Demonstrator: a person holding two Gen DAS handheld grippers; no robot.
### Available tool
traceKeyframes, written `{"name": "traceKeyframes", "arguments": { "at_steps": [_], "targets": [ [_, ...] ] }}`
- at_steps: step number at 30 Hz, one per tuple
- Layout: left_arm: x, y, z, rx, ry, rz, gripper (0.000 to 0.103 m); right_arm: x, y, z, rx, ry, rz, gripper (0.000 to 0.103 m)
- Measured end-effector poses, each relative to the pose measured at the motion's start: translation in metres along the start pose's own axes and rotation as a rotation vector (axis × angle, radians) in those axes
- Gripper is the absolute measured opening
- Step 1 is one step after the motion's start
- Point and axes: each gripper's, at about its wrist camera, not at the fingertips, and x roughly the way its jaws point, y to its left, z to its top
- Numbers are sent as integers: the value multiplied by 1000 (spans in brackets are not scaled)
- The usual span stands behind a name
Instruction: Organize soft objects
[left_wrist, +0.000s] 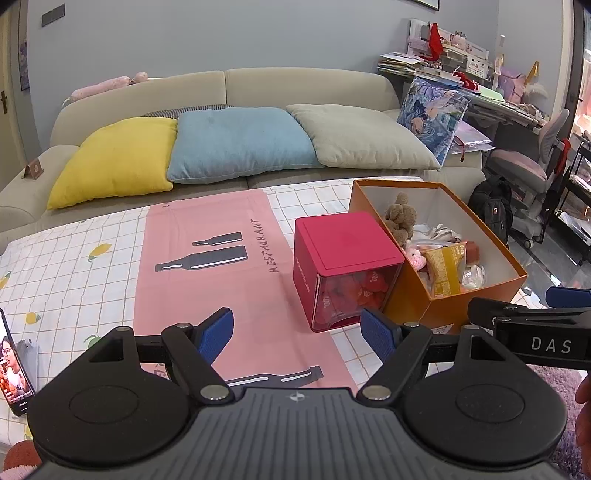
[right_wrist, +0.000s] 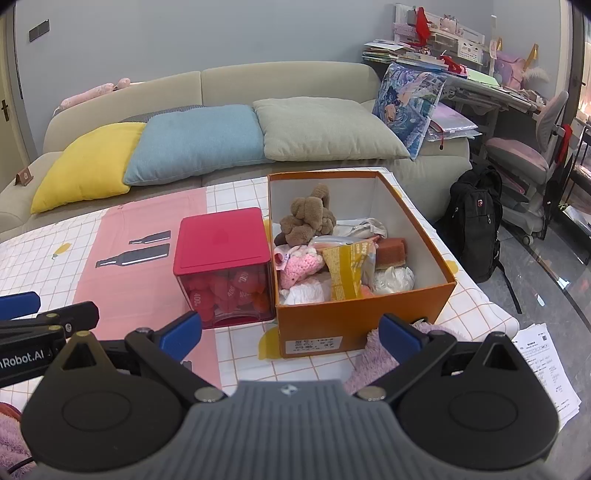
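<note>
An orange cardboard box (right_wrist: 354, 321) stands on the table, open at the top. In it lie a brown plush toy (right_wrist: 306, 218), a pink crocheted toy (right_wrist: 299, 267), a yellow snack packet (right_wrist: 345, 269), a sponge and white soft items. The box also shows in the left wrist view (left_wrist: 476, 299). A red-lidded clear cube (right_wrist: 223, 266) with red soft pieces stands left of it, also in the left wrist view (left_wrist: 345, 269). My left gripper (left_wrist: 297, 334) is open and empty before the cube. My right gripper (right_wrist: 290, 334) is open and empty before the box.
The table has a checked cloth and a pink mat (left_wrist: 207, 266). A phone (left_wrist: 13, 363) leans at the left edge. A purple fluffy cloth (right_wrist: 373, 358) lies by the box's near side. Behind stands a sofa with yellow, blue and grey cushions (right_wrist: 192, 142). A black backpack (right_wrist: 474, 221) sits at right.
</note>
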Motion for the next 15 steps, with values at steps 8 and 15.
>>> {"name": "traceKeyframes", "arguments": {
  "at_steps": [8, 15],
  "targets": [
    [0, 0, 0, -2, 0, -3, 92, 0, 1, 0, 0, 0, -1, 100],
    [-1, -1, -1, -4, 0, -3, 92, -1, 2, 0, 1, 1, -2, 100]
  ]
}}
